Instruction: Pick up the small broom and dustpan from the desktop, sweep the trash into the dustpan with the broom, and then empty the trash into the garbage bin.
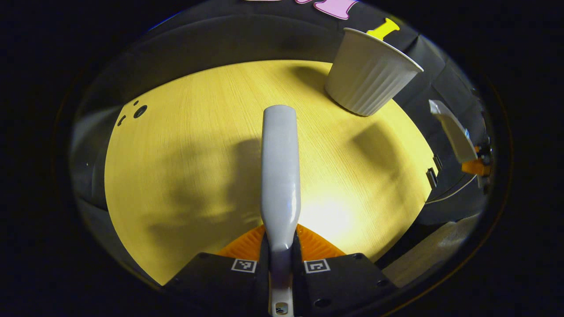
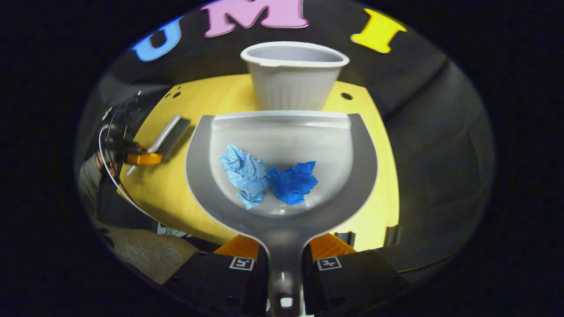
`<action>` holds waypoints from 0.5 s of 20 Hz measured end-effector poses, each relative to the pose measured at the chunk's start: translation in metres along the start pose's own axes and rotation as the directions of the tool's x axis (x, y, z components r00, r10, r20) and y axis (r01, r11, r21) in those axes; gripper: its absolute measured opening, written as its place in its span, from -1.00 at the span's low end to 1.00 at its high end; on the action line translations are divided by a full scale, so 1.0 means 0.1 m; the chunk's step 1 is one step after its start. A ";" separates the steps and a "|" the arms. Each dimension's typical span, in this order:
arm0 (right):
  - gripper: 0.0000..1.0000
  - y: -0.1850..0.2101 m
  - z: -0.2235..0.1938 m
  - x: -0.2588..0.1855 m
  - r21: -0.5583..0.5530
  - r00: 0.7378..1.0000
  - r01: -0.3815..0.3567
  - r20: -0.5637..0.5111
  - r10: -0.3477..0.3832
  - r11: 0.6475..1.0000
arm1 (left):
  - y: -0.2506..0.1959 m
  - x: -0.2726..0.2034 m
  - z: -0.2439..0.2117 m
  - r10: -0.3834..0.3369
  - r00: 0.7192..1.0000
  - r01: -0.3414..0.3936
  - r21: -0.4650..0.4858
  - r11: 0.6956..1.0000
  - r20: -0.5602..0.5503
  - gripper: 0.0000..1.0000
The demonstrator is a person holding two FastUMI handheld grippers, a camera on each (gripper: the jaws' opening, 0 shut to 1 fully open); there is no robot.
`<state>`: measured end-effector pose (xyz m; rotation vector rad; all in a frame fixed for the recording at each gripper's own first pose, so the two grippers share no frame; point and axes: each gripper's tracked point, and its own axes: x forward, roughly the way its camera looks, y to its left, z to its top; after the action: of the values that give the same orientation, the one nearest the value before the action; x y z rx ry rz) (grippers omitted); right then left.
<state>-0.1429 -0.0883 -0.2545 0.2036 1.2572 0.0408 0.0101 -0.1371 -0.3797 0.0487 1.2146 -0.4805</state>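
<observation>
Blue crumpled paper scraps [image 2: 268, 177] already lie in the grey dustpan [image 2: 282, 145], so the sweeping looks done; only the emptying seems left. The right gripper [image 2: 284, 259] is clenched on the dustpan's handle, the pan stretching straight ahead of its fingers, with the white ribbed garbage bin [image 2: 294, 77] just beyond the pan's front lip. The left gripper [image 1: 280, 259] grasps the small broom [image 1: 280, 167] by its handle, held above the yellow desktop [image 1: 185, 145], the bin ahead and to its right.

Two crumpled blue papers [image 2: 267, 177] are seen in the grey dustpan [image 2: 282, 149]; the ribbed bin [image 2: 293, 77] is white, the desktop [image 1: 185, 145] yellow.
</observation>
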 end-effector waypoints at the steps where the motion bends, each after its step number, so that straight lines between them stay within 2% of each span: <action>1: -0.28 -0.10 0.10 -0.02 0.020 0.999 0.030 0.021 -0.031 0.999 | 0.00 0.00 0.01 -0.004 1.000 0.004 -0.001 1.000 0.000 -0.51; 3: -0.28 -0.37 0.36 -0.14 0.047 0.995 0.079 0.064 -0.082 0.996 | 0.00 0.00 0.01 -0.010 1.000 0.010 0.000 1.000 0.000 -0.51; 6: -0.28 -0.60 0.70 -0.26 0.075 0.989 0.105 0.099 -0.112 0.992 | 0.00 0.02 -0.06 -0.015 1.000 0.015 0.010 1.000 -0.006 -0.51; 10: -0.27 -0.90 1.26 -0.32 0.025 0.973 0.168 0.155 -0.170 0.985 | -0.04 0.01 -0.18 -0.014 1.000 0.014 0.009 1.000 -0.010 -0.51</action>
<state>-0.0405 -0.1978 -0.2037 0.1069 1.1144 -0.1279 -0.0073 -0.1357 -0.3865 0.0505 1.2227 -0.4982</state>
